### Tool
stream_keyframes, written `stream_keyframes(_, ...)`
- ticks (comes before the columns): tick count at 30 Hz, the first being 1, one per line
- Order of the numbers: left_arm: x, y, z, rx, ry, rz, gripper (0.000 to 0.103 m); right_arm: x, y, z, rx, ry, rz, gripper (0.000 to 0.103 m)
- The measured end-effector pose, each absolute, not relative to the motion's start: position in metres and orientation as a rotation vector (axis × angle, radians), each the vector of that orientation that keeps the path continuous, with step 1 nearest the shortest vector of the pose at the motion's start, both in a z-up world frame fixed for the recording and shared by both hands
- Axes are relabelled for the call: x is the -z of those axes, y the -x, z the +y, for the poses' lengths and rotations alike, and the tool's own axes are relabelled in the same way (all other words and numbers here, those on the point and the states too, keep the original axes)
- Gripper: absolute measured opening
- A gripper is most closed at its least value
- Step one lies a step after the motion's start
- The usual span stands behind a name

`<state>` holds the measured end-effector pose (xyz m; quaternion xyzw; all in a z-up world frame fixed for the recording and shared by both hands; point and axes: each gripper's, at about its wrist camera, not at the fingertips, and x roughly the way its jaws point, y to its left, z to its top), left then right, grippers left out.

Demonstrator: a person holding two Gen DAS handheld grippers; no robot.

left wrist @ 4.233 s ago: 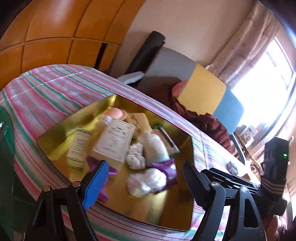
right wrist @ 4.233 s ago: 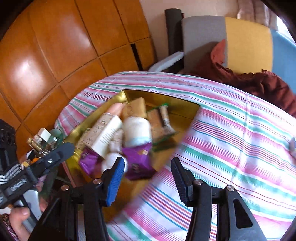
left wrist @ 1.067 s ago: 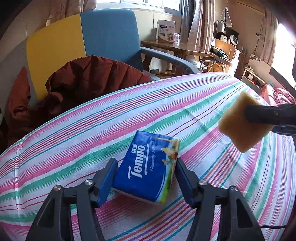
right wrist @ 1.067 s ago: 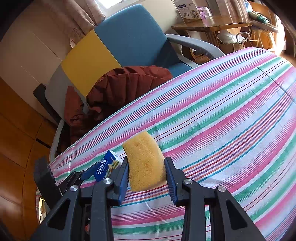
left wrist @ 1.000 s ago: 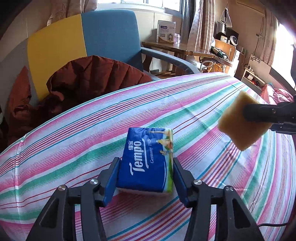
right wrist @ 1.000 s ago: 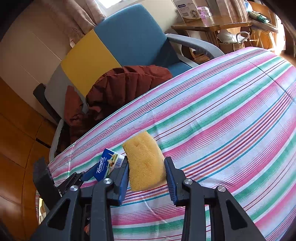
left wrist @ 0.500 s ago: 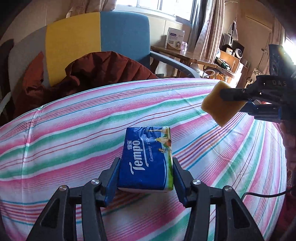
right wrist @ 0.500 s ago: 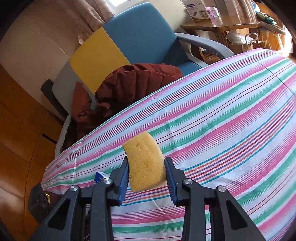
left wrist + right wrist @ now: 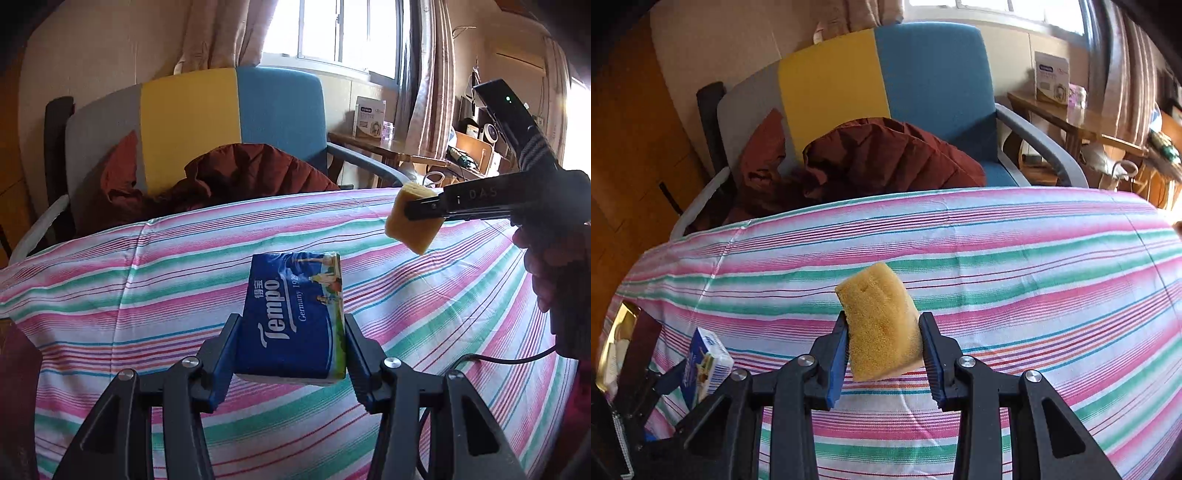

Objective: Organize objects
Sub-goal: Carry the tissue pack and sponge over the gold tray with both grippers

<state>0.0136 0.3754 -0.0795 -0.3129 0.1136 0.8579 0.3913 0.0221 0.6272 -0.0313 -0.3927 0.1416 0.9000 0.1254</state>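
tissue pack (image 9: 293,314) in left gripper (image 9: 291,334) jaws, sponge (image 9: 881,325) in right gripper (image 9: 882,343) jaws

**Open striped cloth ahead, chair and tray at the edges**

A broad striped tablecloth (image 9: 1015,266) spreads ahead of both grippers, bare across its middle and right side, so there is wide room to pass or lower something there. The left gripper (image 9: 291,354), clamped on a blue tissue pack (image 9: 295,314), and the right gripper (image 9: 882,354), clamped on a yellow sponge (image 9: 882,325), are both held above the cloth, well apart from each other. Beyond the far edge stands an armchair (image 9: 923,85) heaped with a dark red jacket (image 9: 886,158), blocking that side. A gold tray (image 9: 618,325) of items sits at the far left edge. A thin black cable (image 9: 517,360) lies across the cloth at right.
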Motion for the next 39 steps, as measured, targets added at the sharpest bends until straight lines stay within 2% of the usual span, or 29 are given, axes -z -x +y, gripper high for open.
stream_keyframes(8,0.073,-0.017,0.331,-2.196,0.868,0.191,0.053,0.033,-0.018,0.600,-2.666,1.166,0.195,0.037)
stream_keyframes(13,0.070,-0.043,0.302,-2.154,0.866,0.204,0.053,0.039,-0.019,0.590,-2.682,1.201,0.178,0.037)
stream_keyframes(21,0.057,-0.053,0.251,-2.156,0.898,0.127,0.053,0.044,-0.019,0.580,-2.696,1.234,0.123,0.037)
stream_keyframes(27,0.031,-0.054,0.206,-2.208,0.862,0.077,0.053,0.046,-0.019,0.563,-2.712,1.246,0.008,0.037)
stream_keyframes(39,0.015,-0.036,0.090,-2.401,0.876,-0.012,0.053,0.040,-0.022,0.536,-2.787,1.209,-0.059,0.037)
